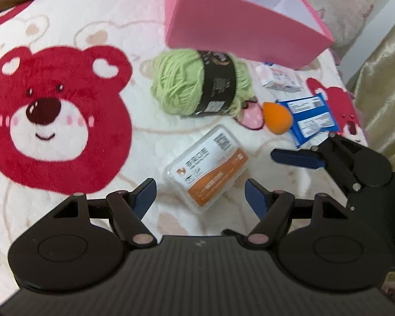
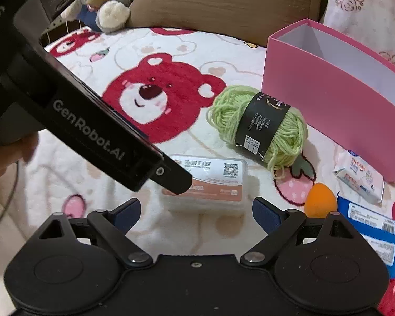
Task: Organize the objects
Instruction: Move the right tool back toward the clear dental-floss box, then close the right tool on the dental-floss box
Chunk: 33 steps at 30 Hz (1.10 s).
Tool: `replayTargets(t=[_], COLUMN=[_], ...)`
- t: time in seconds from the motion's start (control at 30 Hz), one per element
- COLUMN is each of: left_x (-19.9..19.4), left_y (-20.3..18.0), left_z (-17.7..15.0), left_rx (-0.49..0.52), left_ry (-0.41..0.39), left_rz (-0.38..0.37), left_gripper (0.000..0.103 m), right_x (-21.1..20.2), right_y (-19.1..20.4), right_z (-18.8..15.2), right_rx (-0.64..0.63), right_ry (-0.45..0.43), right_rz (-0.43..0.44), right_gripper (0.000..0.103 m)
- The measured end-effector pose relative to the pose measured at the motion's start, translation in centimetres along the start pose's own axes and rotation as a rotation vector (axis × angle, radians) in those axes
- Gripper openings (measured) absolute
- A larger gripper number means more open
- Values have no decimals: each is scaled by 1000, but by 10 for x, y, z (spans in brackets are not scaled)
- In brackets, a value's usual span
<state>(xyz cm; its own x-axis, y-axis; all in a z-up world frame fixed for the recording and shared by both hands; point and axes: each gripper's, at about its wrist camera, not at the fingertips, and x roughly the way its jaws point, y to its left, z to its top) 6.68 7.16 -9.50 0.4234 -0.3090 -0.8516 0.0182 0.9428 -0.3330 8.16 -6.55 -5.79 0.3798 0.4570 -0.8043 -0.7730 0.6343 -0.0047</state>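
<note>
Both the left gripper (image 1: 200,192) and the right gripper (image 2: 196,212) are held tilted downward above the floss-pick box (image 1: 206,167), jaws parted, nothing gripped.

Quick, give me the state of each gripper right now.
Left gripper: open, holding nothing; the clear plastic box lies ahead between its fingers, untouched.
Right gripper: open wide, holding nothing.
</note>
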Motion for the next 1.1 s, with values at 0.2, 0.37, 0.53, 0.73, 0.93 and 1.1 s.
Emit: replayTargets(t=[0.2,0.37,0.53,0.73,0.93,1.1], left_x=[16,25,28,37,39,32], left_y=[9,18,16,22,24,16], left_z=[-7,-7,-9,-9,-10,-10], left_rx=[-66,-128,-121,-161,-185,-157], left_ry=[-32,-27,-34,-46,-91,-93], left_rz=[17,-34,3,-57,-85,-114], left_gripper=[66,58,53,53,52,46], right_x=[21,35,47,53,49,36], right_y=[0,-2,-12,-19,-17,-19], right_z=[0,1,-1,-10,-14,-15], right_rx=[-2,-10,42,149,186,224], right_ry=[11,15,33,7,-28,-21], right_rz=[15,-3,40,49,8,-25], right_gripper=[94,95,95,94,94,94])
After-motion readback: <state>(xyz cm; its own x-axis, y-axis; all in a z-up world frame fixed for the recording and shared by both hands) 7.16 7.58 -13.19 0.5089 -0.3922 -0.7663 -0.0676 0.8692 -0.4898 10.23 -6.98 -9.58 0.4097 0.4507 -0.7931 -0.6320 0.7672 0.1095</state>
